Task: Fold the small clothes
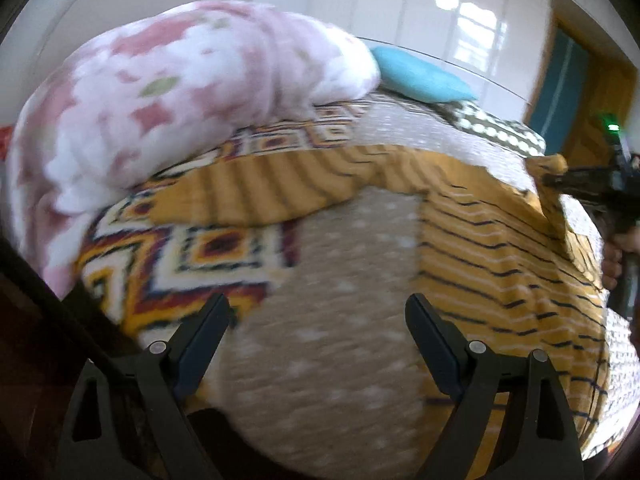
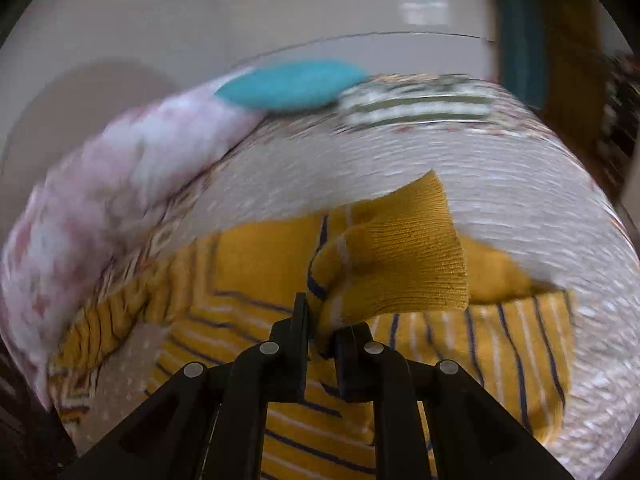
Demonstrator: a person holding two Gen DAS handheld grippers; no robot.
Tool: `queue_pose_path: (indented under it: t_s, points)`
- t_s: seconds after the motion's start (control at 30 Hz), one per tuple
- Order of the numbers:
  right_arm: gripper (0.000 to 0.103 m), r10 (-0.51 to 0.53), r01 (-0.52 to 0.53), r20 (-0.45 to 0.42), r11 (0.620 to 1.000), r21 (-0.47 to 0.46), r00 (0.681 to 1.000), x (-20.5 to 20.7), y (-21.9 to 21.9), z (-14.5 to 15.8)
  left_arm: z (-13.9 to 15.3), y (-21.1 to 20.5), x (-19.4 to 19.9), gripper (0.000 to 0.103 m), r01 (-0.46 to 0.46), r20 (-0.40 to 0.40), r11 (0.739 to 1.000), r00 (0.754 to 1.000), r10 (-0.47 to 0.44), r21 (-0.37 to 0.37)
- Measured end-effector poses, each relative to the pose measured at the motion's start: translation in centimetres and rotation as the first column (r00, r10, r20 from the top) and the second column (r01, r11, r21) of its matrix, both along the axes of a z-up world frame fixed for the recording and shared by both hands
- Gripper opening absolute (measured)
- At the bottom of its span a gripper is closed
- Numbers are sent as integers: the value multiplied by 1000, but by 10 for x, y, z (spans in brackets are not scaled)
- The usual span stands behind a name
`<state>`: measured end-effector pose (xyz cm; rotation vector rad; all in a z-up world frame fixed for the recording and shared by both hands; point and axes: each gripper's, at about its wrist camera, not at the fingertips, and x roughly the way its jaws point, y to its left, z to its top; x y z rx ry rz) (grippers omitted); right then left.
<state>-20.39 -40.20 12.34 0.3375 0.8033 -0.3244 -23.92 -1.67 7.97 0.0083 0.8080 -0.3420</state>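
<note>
- Fingers of our right gripper point(image 2: 320, 330) are pressed together on the ribbed cuff point(image 2: 404, 256) of the mustard striped sweater point(image 2: 520, 340); in the right wrist view the cuff stands up out of the pinch and fans out above it.
- Below that pinch we see the sweater's body lying flat on the dotted beige bedspread point(image 2: 520, 184), its navy and white stripes running across beneath the jaws.
- Our left gripper point(image 1: 318, 338) hangs with its jaws spread wide and nothing between them, only bare bedspread under them.
- From the left gripper, the sweater lies ahead and to the right; its other sleeve point(image 1: 256, 196) stretches out to the left as a long band across the bed, with its far end over the zigzag patterned blanket point(image 1: 192, 256).
- In the left wrist view we see the right gripper at the far right edge, holding the raised cuff at the sweater's upper right corner.
- We judge the next move turns on this: the held sleeve must travel leftwards across the body, along the sweater's width, and the right hand already has it; the free sleeve is nearer to the left hand.
- Further out, a pink floral quilt point(image 1: 160, 92) is heaped on the left and a turquoise pillow point(image 1: 416, 76) rests at the bed's far edge, both well apart from the sweater's body.
</note>
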Motion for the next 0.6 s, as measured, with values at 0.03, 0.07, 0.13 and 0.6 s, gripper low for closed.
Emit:
queue_pose_path:
  t_s: [0.03,0.07,0.13,0.6]
  points:
    - [12,28,-28,-19,999,-17,999,16,13,-8,-2,10,1,89,-12,-5,1000,1000,12,-8]
    - [12,53,-55,-40,998,-32,998,31,29,-16,-3,18,2,89,-27,-10,999,1000,27,-18]
    - [12,114,-118,-90,992,-39,989,61,60,-39,-7,32,5,89,-53,-19,998,998,52,-36]
    - [53,477,-507,-200,849,-146,856,49,217,-72,-16,62,12,89,-122,-49,989,992,118,-79]
